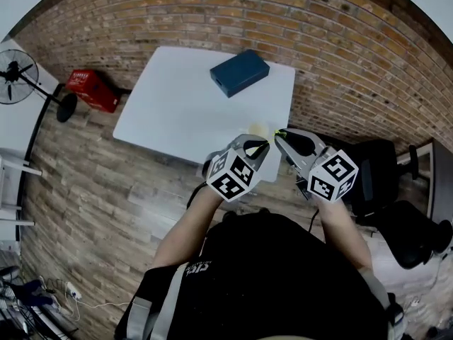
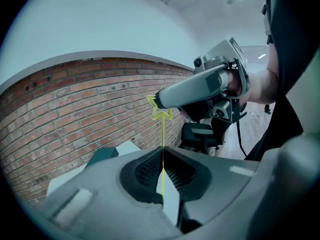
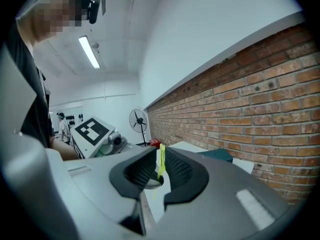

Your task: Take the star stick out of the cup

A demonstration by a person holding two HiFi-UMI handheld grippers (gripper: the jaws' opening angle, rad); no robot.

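at the bottom of the head view a dark top and 2 bare forearms are seen, each ending in a gripper with a marker cube. the left gripper [image 2: 163, 166] is closed on the thin shaft of the star stick [image 2: 162, 134], which is held upright between its ribbed pads with the yellow star head standing above them. the right gripper [image 3: 161, 173] is set against it at the star head. its jaws are seen slightly apart, the yellow head lies between the pads with a gap beside it, and nothing is pinched there. both sets of tips are held close together over the near edge of the white table [image 1: 177, 112]. a pale yellowish thing [image 1: 259, 129] is seen on the table just beyond the tips, too small to be made out. farther across, a dark blue box [image 1: 239, 71] is laid near the table's far edge. on the wooden floor [image 1: 92, 190] a red case [image 1: 93, 89] and a fan [image 1: 15, 75] are seen at the left and a black chair [image 1: 371, 168] at the right. the brick wall [image 1: 283, 13] is seen behind everything.
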